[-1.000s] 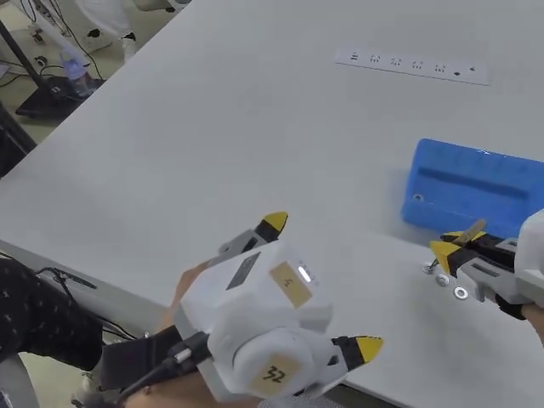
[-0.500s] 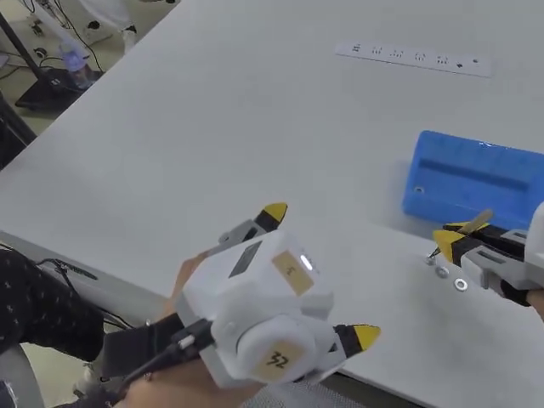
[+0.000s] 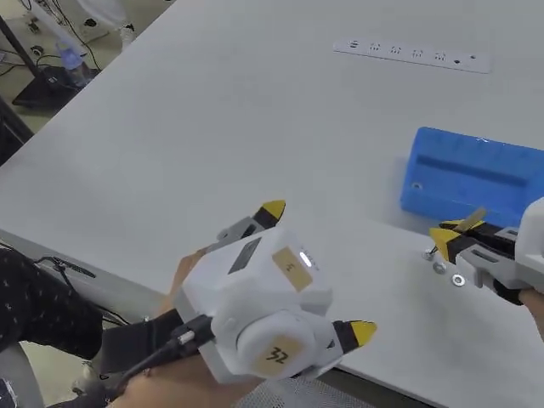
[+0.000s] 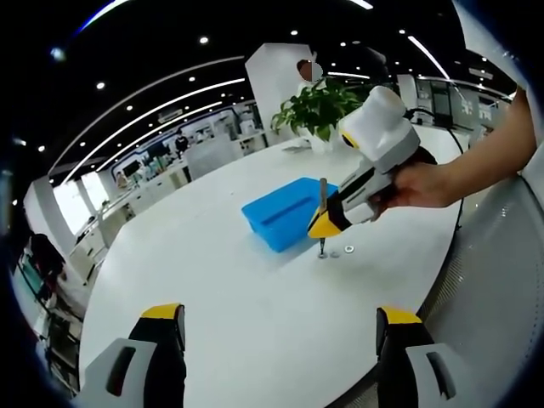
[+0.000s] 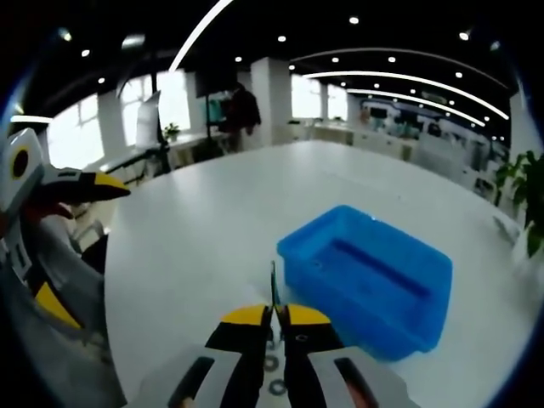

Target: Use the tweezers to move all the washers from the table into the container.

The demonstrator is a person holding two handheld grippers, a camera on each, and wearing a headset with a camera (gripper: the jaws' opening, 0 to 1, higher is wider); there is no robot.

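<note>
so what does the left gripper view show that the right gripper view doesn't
Left gripper view: the left gripper with its jaws wide open, the right gripper from the side in a hand, the tweezers pointing straight down at the table, and a potted plant behind. Right gripper view: its own jaws shut on the tweezers, the left gripper at the left edge, and a person far back. Both: the blue container, the white table and the washers beside the tweezers' tip.
</note>
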